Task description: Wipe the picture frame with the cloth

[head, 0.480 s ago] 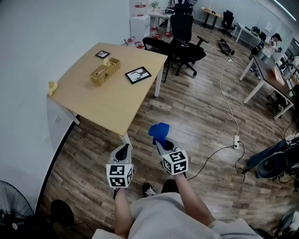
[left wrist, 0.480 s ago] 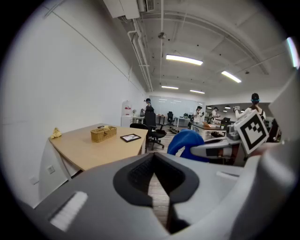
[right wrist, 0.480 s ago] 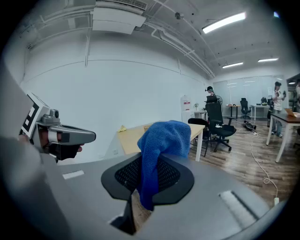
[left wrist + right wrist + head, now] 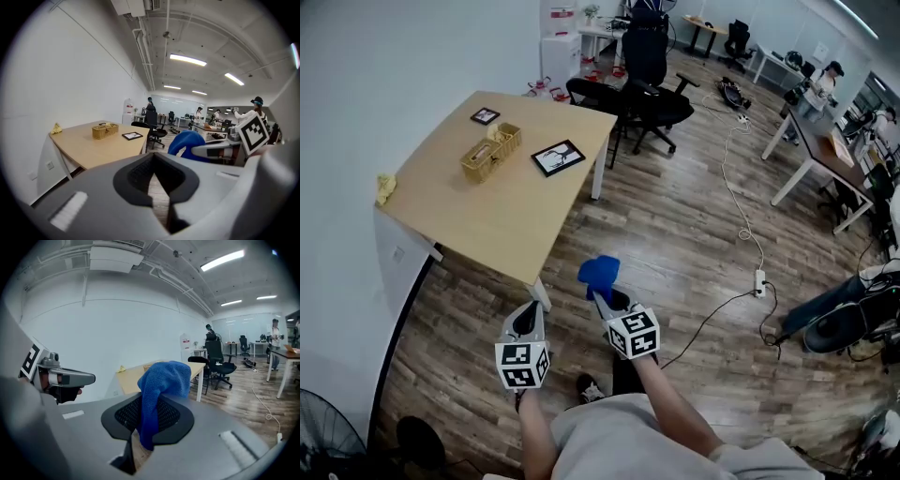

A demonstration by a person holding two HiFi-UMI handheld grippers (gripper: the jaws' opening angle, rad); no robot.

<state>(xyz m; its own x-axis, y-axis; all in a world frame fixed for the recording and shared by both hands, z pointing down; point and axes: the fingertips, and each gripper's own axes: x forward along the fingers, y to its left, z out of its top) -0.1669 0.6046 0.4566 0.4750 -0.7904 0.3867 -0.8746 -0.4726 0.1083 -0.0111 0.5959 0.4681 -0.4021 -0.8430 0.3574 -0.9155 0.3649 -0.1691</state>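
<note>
Nearest to us, over the wood floor, we hold both tongs level and pointing toward the counter. The left tongs are drawn together to a thin slit and grip nothing. The right tongs are clamped on the blue cloth, which bunches above the tips and hangs down between the pads. Both tongs are short of the counter's near corner and touch nothing on it. Farther off, the picture frame lies flat on the counter's far right part, well apart from the cloth. Just left of it stands a wicker basket, with a smaller frame beyond that. A crumpled yellow thing sits at the counter's left edge. Black office chairs stand past the far end.
</note>
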